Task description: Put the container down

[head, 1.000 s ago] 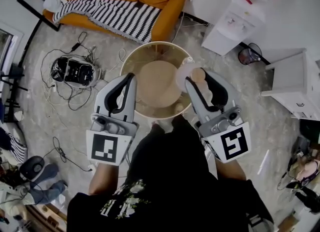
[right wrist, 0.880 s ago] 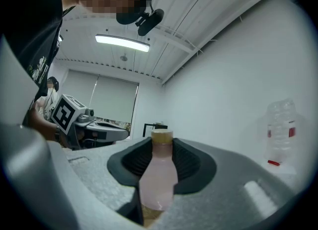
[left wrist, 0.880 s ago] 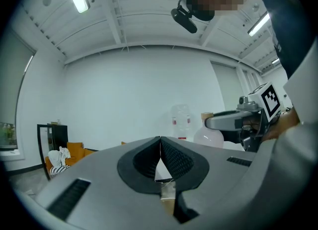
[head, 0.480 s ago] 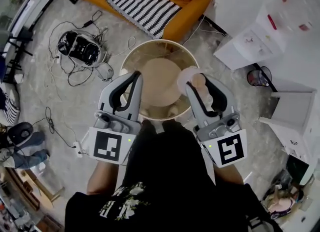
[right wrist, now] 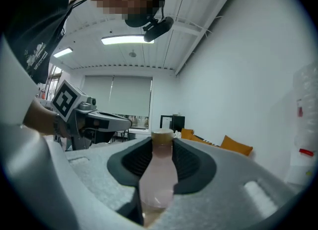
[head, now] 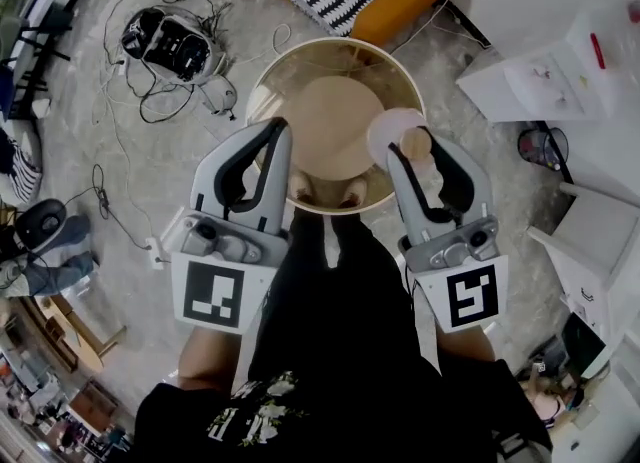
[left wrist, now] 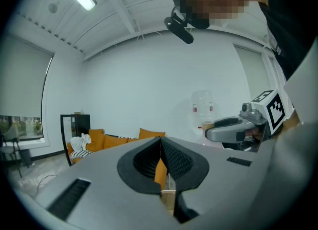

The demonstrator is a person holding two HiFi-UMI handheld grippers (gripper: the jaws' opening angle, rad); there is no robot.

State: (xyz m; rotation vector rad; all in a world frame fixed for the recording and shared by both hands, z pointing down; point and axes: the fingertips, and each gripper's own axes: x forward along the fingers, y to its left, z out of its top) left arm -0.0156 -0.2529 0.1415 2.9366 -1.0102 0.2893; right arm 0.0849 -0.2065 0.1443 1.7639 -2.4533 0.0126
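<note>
The pink bottle [right wrist: 159,174] with a tan cap is pinched round its body by the right tool [head: 420,156], with the cap pointing away along the jaws. In the head view it sits in the upper middle, over the right edge of the round table [head: 330,101]. To set it down well, I'd move it inward, turn its base to the table, lower it until it rests flat, then ease the jaws apart. The left tool [head: 272,141] hovers at the table's lower left, its jaws pressed together on nothing.
</note>
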